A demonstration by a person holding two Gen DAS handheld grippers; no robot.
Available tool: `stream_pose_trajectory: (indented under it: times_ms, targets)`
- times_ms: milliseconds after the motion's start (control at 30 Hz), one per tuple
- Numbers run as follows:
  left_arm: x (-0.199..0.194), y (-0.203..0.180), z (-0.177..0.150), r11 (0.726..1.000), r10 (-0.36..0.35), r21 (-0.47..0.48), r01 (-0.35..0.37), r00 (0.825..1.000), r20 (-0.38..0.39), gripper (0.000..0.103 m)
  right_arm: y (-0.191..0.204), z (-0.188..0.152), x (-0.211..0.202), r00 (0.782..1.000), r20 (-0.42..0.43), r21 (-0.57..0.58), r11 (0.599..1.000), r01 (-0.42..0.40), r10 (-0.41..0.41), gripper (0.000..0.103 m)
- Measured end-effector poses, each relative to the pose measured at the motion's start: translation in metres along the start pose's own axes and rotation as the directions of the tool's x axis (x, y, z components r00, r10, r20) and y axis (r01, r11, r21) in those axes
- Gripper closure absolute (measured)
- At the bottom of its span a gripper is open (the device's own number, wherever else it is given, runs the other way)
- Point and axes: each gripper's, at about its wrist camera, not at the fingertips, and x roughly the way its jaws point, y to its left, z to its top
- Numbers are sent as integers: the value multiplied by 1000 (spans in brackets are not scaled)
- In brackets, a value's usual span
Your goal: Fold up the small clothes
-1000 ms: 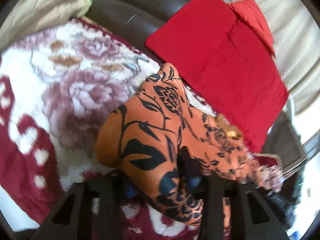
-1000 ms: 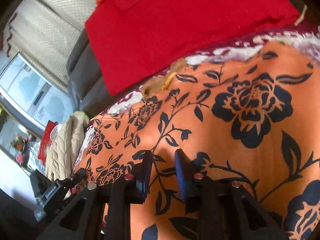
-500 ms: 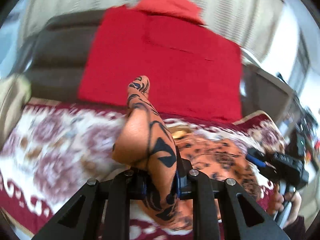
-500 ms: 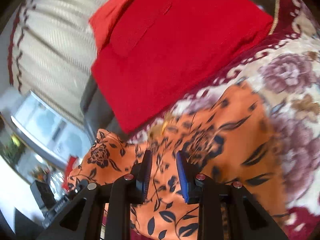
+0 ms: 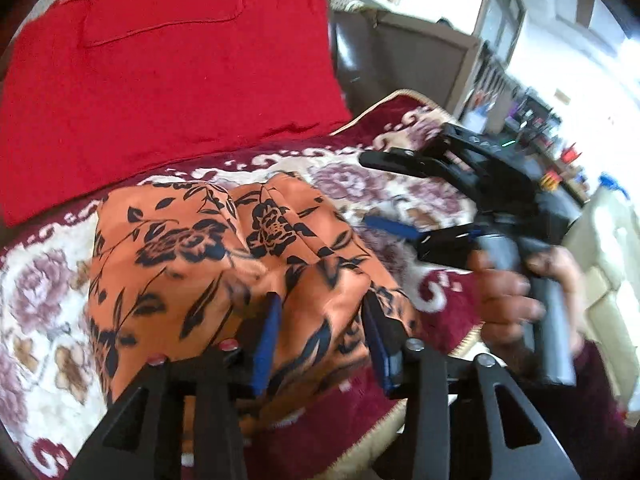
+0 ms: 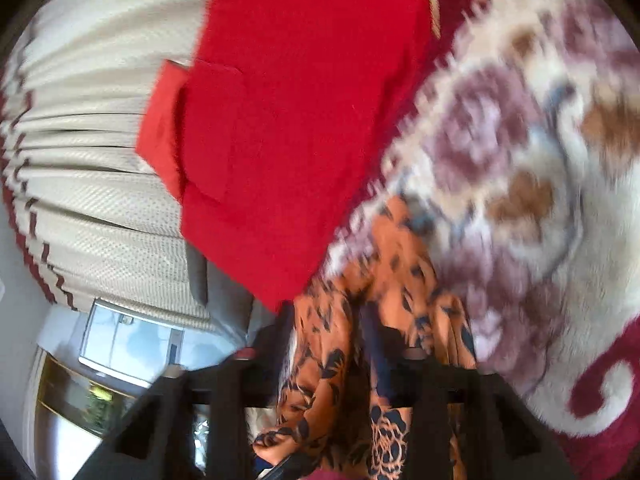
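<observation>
Looking along the left gripper [image 5: 320,328], its blue-padded jaws stand apart with a bunched fold of the orange floral garment [image 5: 224,248] lying between them on the floral blanket [image 5: 40,300], likely let go so the fold can settle. Further right, the right gripper [image 5: 400,196] is spread open above the blanket, clear of the cloth. From the right wrist view, blurred, the garment hangs between the fingers; whether they pinch it cannot be told here. A red cushion [image 6: 296,128] sits behind.

A red cushion [image 5: 160,72] is leaning against the dark sofa back [image 5: 352,52] above a floral fleece blanket [image 5: 400,184]. Cream curtains [image 6: 92,152] are hanging behind, and daylight is flooding through a window [image 5: 560,32].
</observation>
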Motion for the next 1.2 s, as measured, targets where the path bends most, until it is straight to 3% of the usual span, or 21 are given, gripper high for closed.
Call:
stream_pose_trajectory:
  times_ms: [33,133,267,433,500,567,633,800,833,900,933,1033,1100,1200]
  targets:
    - [-6,3,-2,1000,-8,-4,8,1000,7,52,-2,0,4,1000,-15,12,1000,-2,2,28]
    - [-40,19,-16,999,35,-3,-35,997,68,40,2,-3,13,998,-43,0,999,-34,34,28]
    - [-45,55,-25,982,186,-54,-183,981,59,40,9,-10,22,998,-56,-31,999,-38,37,28]
    - [-29,112,-36,938,264,-228,-261,964,-15,40,14,-20,40,996,-89,-60,998,2,-7,28]
    - [-13,130,-43,921,249,-292,-259,966,-71,39,15,-23,53,993,-108,-68,997,38,-45,28]
    - [-7,136,-49,914,210,-340,-223,975,-77,39,13,-25,64,989,-127,-71,995,69,-78,28]
    - [-2,130,-49,916,220,-326,-233,972,-76,39,14,-27,79,982,-150,-87,991,100,-112,28]
    - [8,107,-41,921,311,-213,-327,944,-109,39,35,-41,106,967,-159,-237,959,157,-198,28]
    - [10,104,-39,922,315,-202,-331,943,-110,40,41,-47,111,959,-149,-293,937,190,-241,32]
    - [10,100,-37,924,318,-186,-333,942,-107,41,52,-58,122,936,-134,-408,879,246,-324,68]
    - [6,99,-37,924,321,-181,-336,941,-104,41,59,-65,127,928,-132,-470,846,251,-349,78]
    - [-8,92,-30,930,308,-188,-314,949,-64,41,82,-75,111,932,-26,-568,772,284,-361,86]
    - [-14,82,-21,933,315,-176,-314,949,-26,41,96,-72,87,951,41,-580,768,272,-306,87]
    - [-14,68,-5,924,360,-141,-356,933,4,39,97,-58,54,939,164,-578,743,339,-301,87]
